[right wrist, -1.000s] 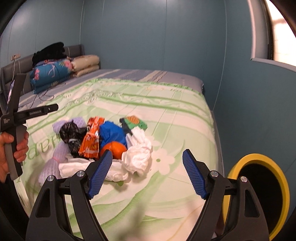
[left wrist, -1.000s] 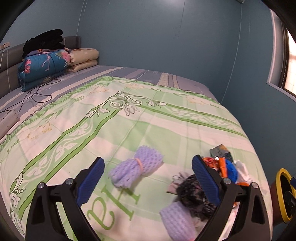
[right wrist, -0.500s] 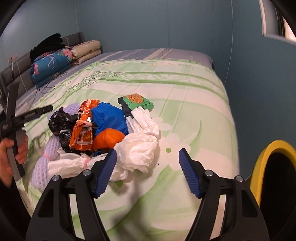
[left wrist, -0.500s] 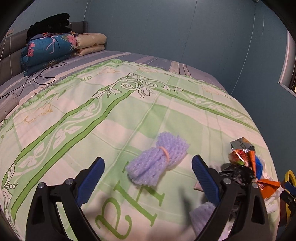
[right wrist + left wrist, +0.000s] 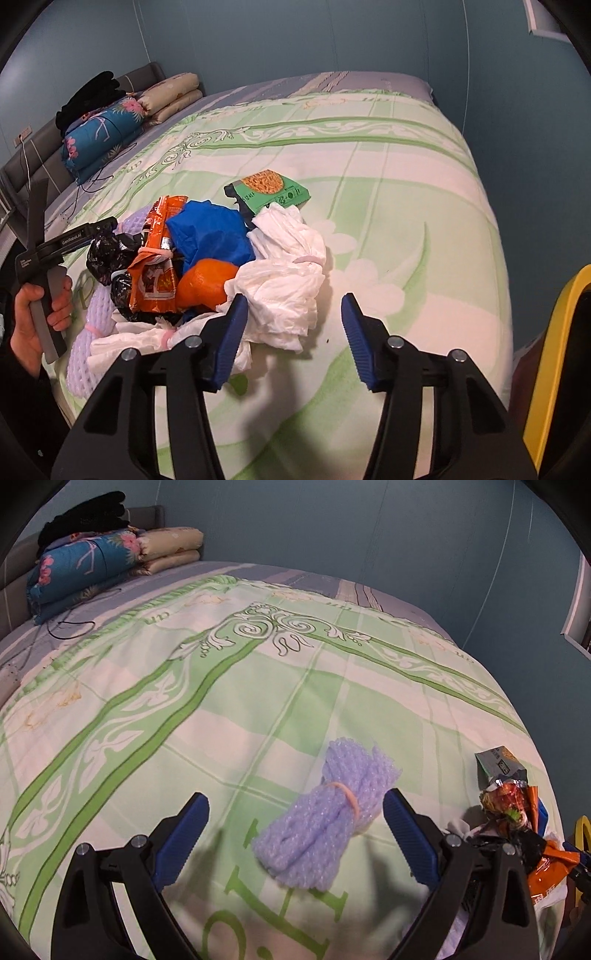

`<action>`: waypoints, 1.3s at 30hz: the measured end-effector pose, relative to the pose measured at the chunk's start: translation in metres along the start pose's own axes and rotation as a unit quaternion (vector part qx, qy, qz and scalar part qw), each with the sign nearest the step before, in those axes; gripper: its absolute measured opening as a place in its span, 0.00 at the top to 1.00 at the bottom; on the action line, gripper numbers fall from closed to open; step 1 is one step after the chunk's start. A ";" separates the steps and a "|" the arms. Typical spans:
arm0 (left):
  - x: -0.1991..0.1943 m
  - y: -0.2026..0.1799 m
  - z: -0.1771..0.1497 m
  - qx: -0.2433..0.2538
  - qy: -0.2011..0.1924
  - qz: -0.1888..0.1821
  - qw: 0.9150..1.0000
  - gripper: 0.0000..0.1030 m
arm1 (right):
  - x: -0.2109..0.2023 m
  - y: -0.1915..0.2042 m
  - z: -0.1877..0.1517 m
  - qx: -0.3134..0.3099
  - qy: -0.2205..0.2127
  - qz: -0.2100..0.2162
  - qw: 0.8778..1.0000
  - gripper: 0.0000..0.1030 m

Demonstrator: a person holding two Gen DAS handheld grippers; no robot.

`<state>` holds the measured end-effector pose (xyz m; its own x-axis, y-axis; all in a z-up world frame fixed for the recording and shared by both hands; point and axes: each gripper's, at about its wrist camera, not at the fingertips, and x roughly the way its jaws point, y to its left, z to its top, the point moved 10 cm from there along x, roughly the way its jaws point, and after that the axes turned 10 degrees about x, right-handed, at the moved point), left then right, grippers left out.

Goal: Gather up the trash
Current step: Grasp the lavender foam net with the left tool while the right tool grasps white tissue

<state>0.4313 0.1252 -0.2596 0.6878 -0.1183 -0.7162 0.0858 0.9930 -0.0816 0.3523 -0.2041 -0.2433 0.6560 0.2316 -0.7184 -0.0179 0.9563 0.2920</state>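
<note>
Purple foam net (image 5: 325, 819) between released left gripper (image 5: 295, 834), "GenRobot.AI" on its side, right gripper (image 5: 291, 332) released by white bag (image 5: 284, 291)

A home bedroom. A wide bed (image 5: 258, 686) fills most of both views, spread with a pale green-and-white patterned quilt. At its far left corner, against a grey padded headboard (image 5: 40, 147), sit a folded blue floral duvet (image 5: 81, 568), two stacked beige pillows (image 5: 170, 548) and a heap of black clothing (image 5: 85, 517). Plain teal-painted walls (image 5: 332, 524) close in the room behind the bed.
</note>
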 end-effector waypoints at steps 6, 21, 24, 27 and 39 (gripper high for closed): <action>0.017 -0.007 -0.004 -0.007 0.021 -0.028 0.999 0.24 | 0.012 -0.002 0.000 0.016 0.022 0.017 0.999 0.56; 0.031 -0.028 -0.009 0.010 0.043 -0.051 0.998 0.70 | 0.024 0.003 -0.003 0.036 0.045 0.041 0.998 0.81; 0.026 -0.026 -0.008 -0.001 0.041 -0.057 0.997 0.72 | 0.017 0.002 -0.003 0.039 0.040 0.047 0.997 0.84; 0.019 -0.025 -0.007 -0.014 0.037 -0.067 0.997 0.73 | 0.007 -0.003 -0.001 0.044 0.029 0.047 0.998 0.85; -0.039 -0.022 -0.009 -0.026 0.003 -0.078 0.997 0.73 | -0.059 -0.008 0.005 0.038 -0.027 0.058 0.997 0.85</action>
<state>0.3964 0.1078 -0.2362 0.6652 -0.2714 -0.6956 0.1538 0.9614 -0.2281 0.3180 -0.2264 -0.2001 0.6921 0.3284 -0.6428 -0.0405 0.9068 0.4196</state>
